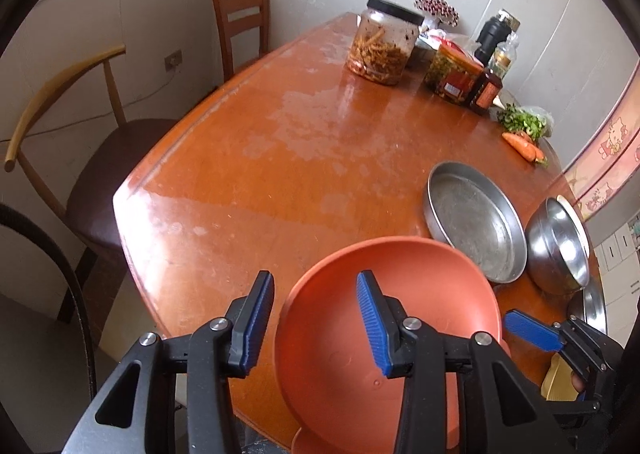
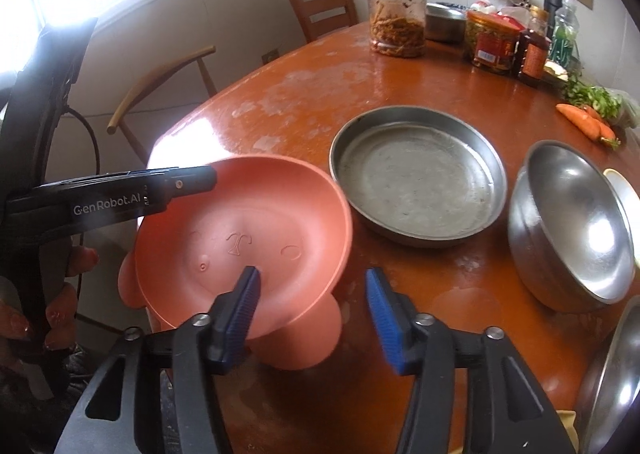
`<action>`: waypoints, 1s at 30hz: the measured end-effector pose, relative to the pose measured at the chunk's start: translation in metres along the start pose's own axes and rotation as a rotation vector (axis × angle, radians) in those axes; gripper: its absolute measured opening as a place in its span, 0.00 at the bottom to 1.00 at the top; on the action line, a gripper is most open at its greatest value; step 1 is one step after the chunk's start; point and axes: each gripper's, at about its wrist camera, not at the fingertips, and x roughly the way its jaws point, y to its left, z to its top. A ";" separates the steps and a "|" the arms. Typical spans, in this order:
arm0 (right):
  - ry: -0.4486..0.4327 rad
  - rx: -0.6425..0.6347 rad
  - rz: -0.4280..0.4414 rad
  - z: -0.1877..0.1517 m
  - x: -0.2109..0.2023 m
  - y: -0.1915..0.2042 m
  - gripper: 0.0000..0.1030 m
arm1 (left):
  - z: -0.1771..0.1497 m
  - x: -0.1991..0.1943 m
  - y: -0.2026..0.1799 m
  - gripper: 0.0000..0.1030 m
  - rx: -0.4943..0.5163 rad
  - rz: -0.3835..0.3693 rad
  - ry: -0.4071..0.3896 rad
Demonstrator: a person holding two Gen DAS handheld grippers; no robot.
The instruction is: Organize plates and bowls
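Note:
An orange plastic plate point(image 1: 420, 286) with round ears lies at the near edge of the wooden table point(image 1: 280, 142), partly over the edge. My left gripper point(image 1: 316, 318) is open and straddles the plate's left rim: one pad is outside it and the other is over the inside, with a gap showing. In the right wrist view the orange plate point(image 2: 240, 230) looks tilted. My right gripper point(image 2: 314, 314) is open astride its near right rim, not pressing on it. A steel pan point(image 2: 416, 174) and a steel bowl point(image 2: 572, 230) sit to the right.
Another steel dish point(image 2: 616, 374) lies at the right edge. At the back stand a big jar point(image 1: 384, 42), smaller jars point(image 1: 456, 74) and bottles, with carrots point(image 1: 524, 146) and greens. Two chairs point(image 1: 240, 18) stand at the table's left side. A person's fingers point(image 2: 60, 318) hold the left gripper.

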 end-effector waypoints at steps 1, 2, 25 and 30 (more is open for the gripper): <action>-0.014 0.001 -0.006 0.000 -0.004 -0.002 0.57 | 0.000 -0.006 -0.001 0.47 0.003 0.009 -0.019; -0.026 0.002 -0.012 -0.001 -0.009 -0.003 0.57 | 0.000 -0.010 -0.002 0.50 0.005 0.011 -0.030; -0.316 0.107 -0.161 -0.067 -0.154 -0.065 0.70 | -0.045 -0.061 -0.149 0.63 0.269 -0.120 -0.094; -0.325 0.162 -0.177 -0.091 -0.172 -0.085 0.70 | -0.061 -0.059 -0.177 0.63 0.336 -0.142 -0.067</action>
